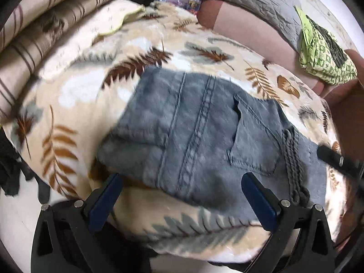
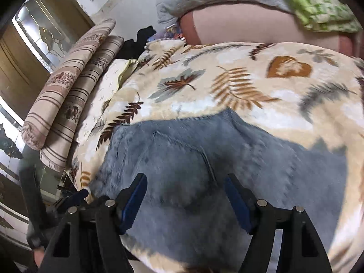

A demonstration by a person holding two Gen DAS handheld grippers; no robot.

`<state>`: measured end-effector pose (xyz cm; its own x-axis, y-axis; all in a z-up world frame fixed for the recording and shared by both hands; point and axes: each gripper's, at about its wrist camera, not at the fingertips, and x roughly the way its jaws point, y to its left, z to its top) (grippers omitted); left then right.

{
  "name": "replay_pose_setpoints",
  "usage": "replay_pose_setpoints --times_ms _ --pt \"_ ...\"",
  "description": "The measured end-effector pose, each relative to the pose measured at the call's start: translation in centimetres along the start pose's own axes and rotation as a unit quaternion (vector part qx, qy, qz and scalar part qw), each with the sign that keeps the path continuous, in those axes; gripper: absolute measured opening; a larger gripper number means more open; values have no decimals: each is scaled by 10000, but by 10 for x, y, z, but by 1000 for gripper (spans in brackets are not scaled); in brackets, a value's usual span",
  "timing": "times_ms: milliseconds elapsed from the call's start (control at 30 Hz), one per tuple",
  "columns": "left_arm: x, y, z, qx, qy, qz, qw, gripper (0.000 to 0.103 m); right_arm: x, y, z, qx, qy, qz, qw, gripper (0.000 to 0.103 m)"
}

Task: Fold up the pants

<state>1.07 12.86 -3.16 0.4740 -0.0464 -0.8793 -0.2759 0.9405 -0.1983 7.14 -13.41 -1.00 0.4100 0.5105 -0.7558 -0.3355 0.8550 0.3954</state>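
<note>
The blue-grey jeans [image 1: 200,132] lie folded into a compact stack on the leaf-patterned blanket [image 1: 75,95], back pocket and seams facing up. My left gripper [image 1: 182,186] hovers over the near edge of the stack, jaws wide apart, blue pads touching nothing. A black part of the right gripper [image 1: 332,157] juts in at the jeans' right end. In the right wrist view the jeans [image 2: 182,154] are blurred and fill the lower middle. My right gripper [image 2: 185,188] stands open above them, not pressing the cloth. The left gripper's blue pad [image 2: 77,195] shows at the lower left.
Striped cushions [image 1: 38,29] are piled at the blanket's far left. A grey quilt [image 1: 248,2] and a green patterned cloth [image 1: 323,54] lie at the back on a pink sheet [image 1: 245,34]. Black clothing [image 1: 9,166] hangs off the left edge. A wooden door [image 2: 29,52] stands beyond.
</note>
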Motion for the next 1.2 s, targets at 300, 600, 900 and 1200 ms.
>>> replay_pose_setpoints --times_ms 300,600,900,1200 --pt "3 -3 -6 -52 65 141 9999 103 5 -38 -52 273 281 -477 9981 74" --pt "13 1 -9 -156 238 116 9995 103 17 -43 -54 270 349 -567 9974 75" --pt "21 32 -5 -1347 247 -987 9857 103 16 -53 -52 493 333 -424 9973 77" --pt "42 56 5 -2320 145 -1500 9610 94 20 -61 -56 584 310 -194 9976 81"
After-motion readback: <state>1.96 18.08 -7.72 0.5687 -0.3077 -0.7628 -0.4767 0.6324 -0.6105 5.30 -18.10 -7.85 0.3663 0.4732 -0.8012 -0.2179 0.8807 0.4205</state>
